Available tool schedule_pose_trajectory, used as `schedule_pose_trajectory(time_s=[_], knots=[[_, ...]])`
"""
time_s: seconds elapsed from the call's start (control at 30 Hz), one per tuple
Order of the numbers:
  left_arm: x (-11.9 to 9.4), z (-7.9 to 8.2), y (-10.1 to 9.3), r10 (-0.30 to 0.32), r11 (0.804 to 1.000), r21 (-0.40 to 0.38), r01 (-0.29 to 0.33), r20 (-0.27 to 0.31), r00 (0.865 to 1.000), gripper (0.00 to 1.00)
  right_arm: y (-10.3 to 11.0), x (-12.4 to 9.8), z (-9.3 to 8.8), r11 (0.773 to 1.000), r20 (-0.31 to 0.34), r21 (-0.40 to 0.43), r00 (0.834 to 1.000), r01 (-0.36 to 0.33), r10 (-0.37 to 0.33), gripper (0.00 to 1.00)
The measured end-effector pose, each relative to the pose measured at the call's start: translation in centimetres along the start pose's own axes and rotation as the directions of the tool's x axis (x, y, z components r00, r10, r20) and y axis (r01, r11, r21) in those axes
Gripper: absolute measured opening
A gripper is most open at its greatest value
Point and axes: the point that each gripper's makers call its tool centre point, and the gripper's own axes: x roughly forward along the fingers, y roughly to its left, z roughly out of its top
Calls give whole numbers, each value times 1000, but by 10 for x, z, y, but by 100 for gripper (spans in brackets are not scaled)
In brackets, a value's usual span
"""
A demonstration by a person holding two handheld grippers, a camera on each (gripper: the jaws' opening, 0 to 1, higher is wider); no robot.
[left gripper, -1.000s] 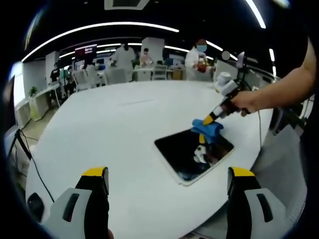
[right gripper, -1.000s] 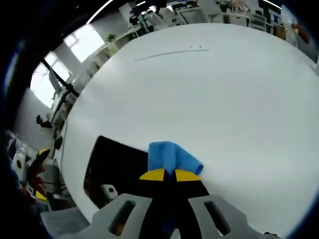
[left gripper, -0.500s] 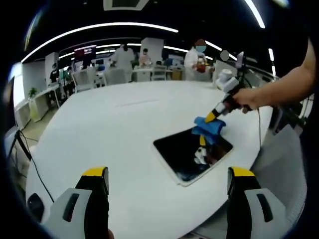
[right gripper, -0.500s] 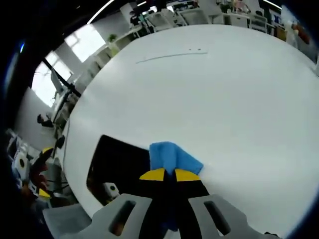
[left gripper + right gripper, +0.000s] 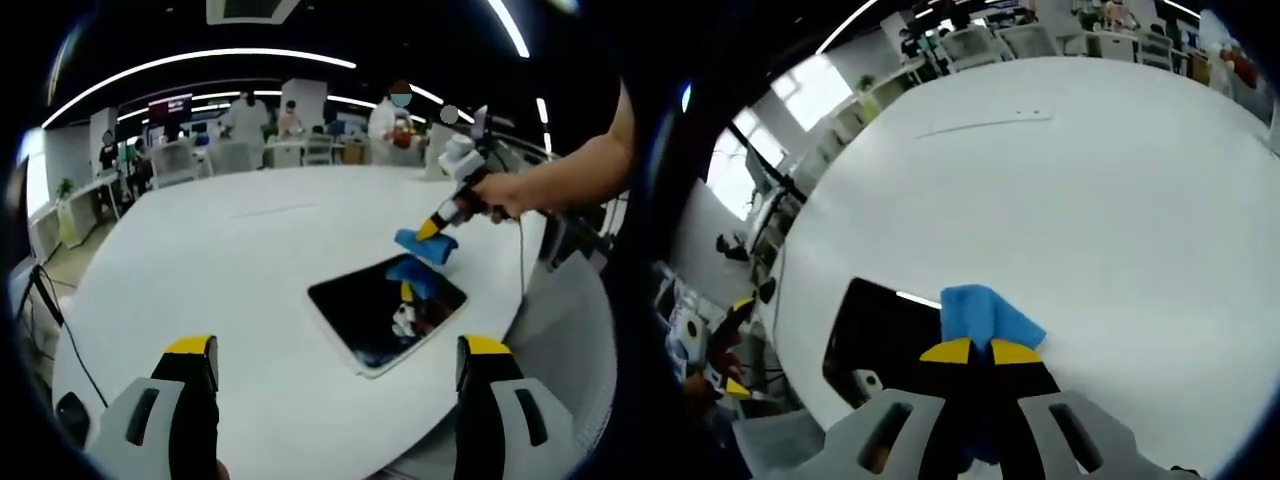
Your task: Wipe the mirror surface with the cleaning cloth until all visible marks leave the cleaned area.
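Right claw was clenched on the blue cloth, its yellow tips pressed together over the fold; in the left gripper view the same claw, held by a hand, carried the cloth just above the mirror's far edge, apart from the glass, its blue reflection showing below; the mirror lay flat on the white bench near its right edge; left claw stood released, jaws wide apart over bare bench; people stood at desks far behind
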Motion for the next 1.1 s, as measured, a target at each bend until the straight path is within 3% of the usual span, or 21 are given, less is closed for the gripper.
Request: schedule_pose_trajectory(time_s=[0.6,1.1], knots=[[-4,4,3,-4,1000,-2,4,15,1000,99,4,-14,6,1000,28,0,1000,5,-5,0],[-5,8,2,-14,1000,10,13,19,1000,99,-8,-28,4,1000,42,5,999,18,-18,0]])
